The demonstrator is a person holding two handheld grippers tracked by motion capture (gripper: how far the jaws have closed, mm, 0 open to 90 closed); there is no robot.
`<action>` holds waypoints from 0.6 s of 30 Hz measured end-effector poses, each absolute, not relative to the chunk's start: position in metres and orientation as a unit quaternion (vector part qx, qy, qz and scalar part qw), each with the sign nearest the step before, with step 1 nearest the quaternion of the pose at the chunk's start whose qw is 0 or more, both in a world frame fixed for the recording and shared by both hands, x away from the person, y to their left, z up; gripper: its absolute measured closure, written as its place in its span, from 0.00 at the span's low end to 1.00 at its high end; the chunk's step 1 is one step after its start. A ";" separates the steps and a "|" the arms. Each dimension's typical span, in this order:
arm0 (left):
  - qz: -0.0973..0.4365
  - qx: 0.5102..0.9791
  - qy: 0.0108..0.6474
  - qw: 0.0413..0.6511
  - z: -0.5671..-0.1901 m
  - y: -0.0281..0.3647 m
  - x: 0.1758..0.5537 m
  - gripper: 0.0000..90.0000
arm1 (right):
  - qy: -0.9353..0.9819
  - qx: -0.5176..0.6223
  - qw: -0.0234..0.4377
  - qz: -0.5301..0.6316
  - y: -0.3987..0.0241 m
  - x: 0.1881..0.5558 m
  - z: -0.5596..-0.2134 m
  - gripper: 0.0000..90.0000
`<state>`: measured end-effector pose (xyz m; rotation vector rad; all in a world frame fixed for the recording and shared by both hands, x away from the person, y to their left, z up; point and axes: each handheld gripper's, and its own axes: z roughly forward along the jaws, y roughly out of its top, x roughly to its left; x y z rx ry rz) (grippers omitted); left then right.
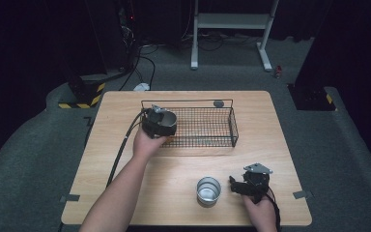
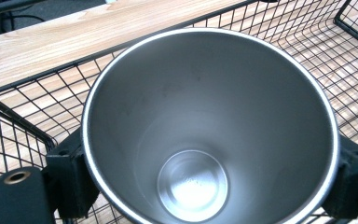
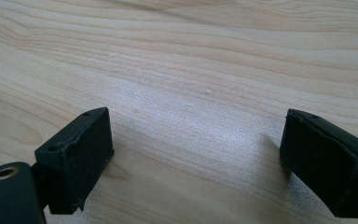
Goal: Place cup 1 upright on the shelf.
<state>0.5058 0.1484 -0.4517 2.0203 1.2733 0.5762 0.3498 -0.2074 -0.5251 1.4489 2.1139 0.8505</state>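
Steel fills the left gripper view: a metal cup (image 2: 209,130) seen from above its open mouth, shiny bottom visible deep inside, with a black jaw pressed against its wall on each side. So the left gripper (image 1: 159,123) is clamped on this cup, and no earlier state can be read from these frames. From the high view, that gripper and its cup sit at the left end of the wire basket (image 1: 207,140), over the basket's near-left corner, the cup above the mesh floor that shows around it in the left gripper view. The basket itself stands on the far half of the wooden table (image 1: 125,169). Nearer the person than the basket, a second metal cup (image 1: 208,190) stands upright on the bare wood. Just beside that cup, on the side away from the left hand (image 1: 147,142), the right gripper (image 1: 236,185) rests low over the table, its jaws spread wide with nothing but wood grain between them.
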 end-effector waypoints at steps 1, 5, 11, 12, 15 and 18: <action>0.220 0.774 0.489 0.337 -0.452 0.149 0.505 0.14 | 0.764 0.524 0.219 0.307 -0.207 0.350 -0.525 0.10; 0.222 0.775 0.488 0.335 -0.453 0.151 0.504 0.14 | 0.764 0.524 0.219 0.307 -0.207 0.350 -0.525 0.10; 0.220 0.773 0.489 0.339 -0.455 0.150 0.502 0.14 | 0.764 0.524 0.219 0.307 -0.207 0.350 -0.525 0.10; 0.221 0.773 0.489 0.339 -0.455 0.150 0.502 0.14 | 0.764 0.523 0.219 0.307 -0.207 0.350 -0.525 0.10; 0.225 0.773 0.487 0.339 -0.455 0.150 0.502 0.13 | 0.764 0.524 0.219 0.307 -0.207 0.350 -0.525 0.10; 0.227 0.771 0.486 0.343 -0.456 0.150 0.501 0.12 | 0.763 0.524 0.218 0.307 -0.207 0.350 -0.525 0.10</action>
